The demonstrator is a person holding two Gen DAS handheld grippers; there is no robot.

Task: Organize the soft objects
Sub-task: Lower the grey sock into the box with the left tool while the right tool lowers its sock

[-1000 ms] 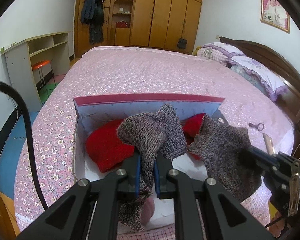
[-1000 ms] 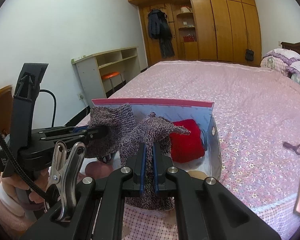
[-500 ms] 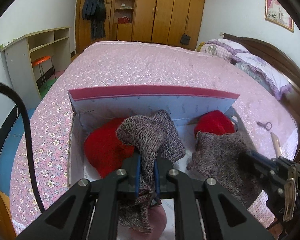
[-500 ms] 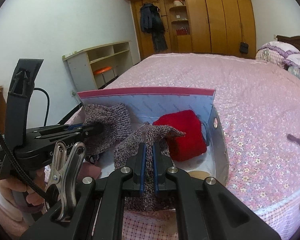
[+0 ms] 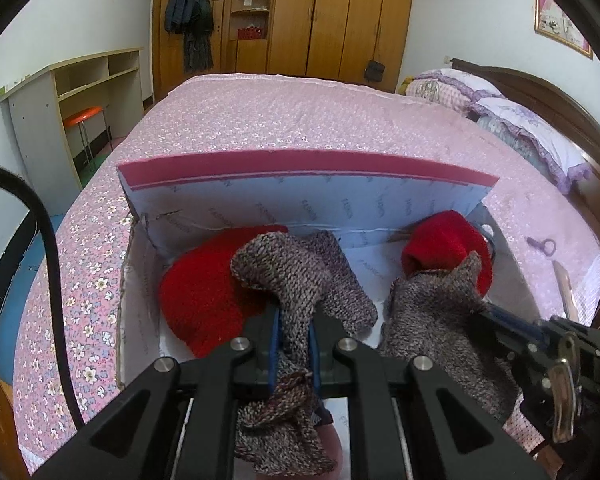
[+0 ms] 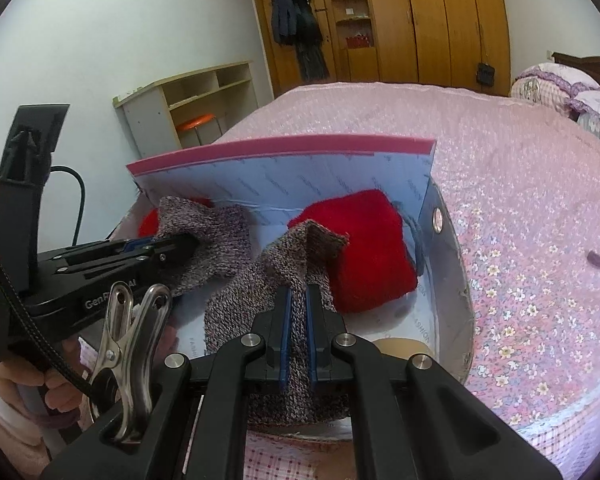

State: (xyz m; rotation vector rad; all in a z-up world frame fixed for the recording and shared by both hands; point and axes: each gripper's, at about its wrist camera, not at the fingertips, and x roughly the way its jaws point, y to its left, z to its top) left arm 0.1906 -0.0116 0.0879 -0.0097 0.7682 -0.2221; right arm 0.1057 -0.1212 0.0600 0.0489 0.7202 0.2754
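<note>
An open cardboard box [image 5: 300, 200] with a pink-edged lid stands on the bed. My left gripper [image 5: 293, 332] is shut on a grey knitted glove [image 5: 300, 280], held low over the box's left half. My right gripper [image 6: 298, 312] is shut on a second grey knitted glove [image 6: 296, 264], over the box's [image 6: 446, 280] right half. A red knitted piece [image 5: 204, 300] lies in the box at the left, another red piece [image 5: 444, 244] at the right. In the right wrist view the left gripper [image 6: 188, 242] with its glove [image 6: 208, 236] shows at the left.
The pink flowered bedspread [image 5: 300, 120] surrounds the box. A small dark ring-shaped item [image 5: 544, 245] and a flat stick-like object [image 5: 565, 288] lie on the bed to the right. Pillows [image 5: 512, 116] and headboard are at far right; a desk with an orange stool [image 5: 82, 114] at left.
Both grippers have come down and forward with their gloves, which now hang lower inside the box. The grips have not changed.
</note>
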